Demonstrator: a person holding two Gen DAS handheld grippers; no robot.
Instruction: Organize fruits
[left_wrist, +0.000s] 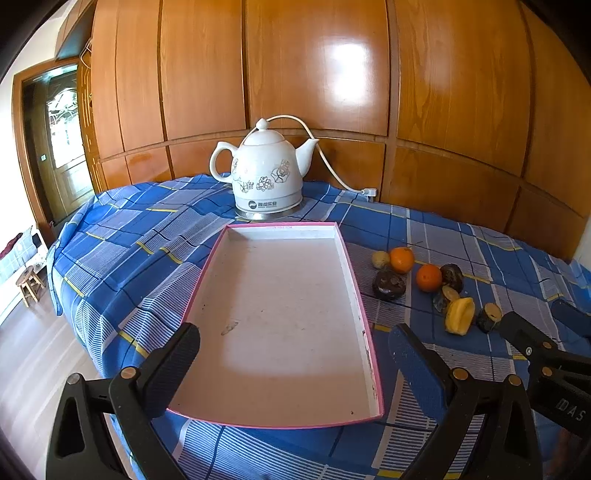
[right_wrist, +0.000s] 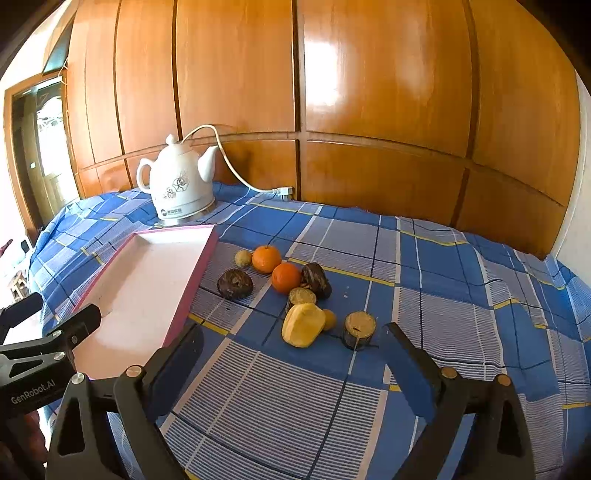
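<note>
A shallow white tray with a pink rim (left_wrist: 291, 427) (right_wrist: 207, 254) lies empty on the blue plaid cloth. Several fruits lie in a cluster to its right: two oranges (right_wrist: 266, 258) (right_wrist: 286, 277), dark wrinkled fruits (right_wrist: 235, 283) (right_wrist: 316, 280), a yellow piece (right_wrist: 303, 325), a cut stub (right_wrist: 359, 329). They also show in the left wrist view (left_wrist: 402, 259) (left_wrist: 459, 315). My left gripper (left_wrist: 295, 354) is open and empty over the tray's near end. My right gripper (right_wrist: 295, 354) is open and empty, just short of the yellow piece.
A white flowered electric kettle (left_wrist: 264, 173) (right_wrist: 181, 184) stands behind the tray, its cord running to a plug (left_wrist: 369, 192) at the wooden wall. The table edge drops off at the left, with a stool (left_wrist: 29, 285) on the floor.
</note>
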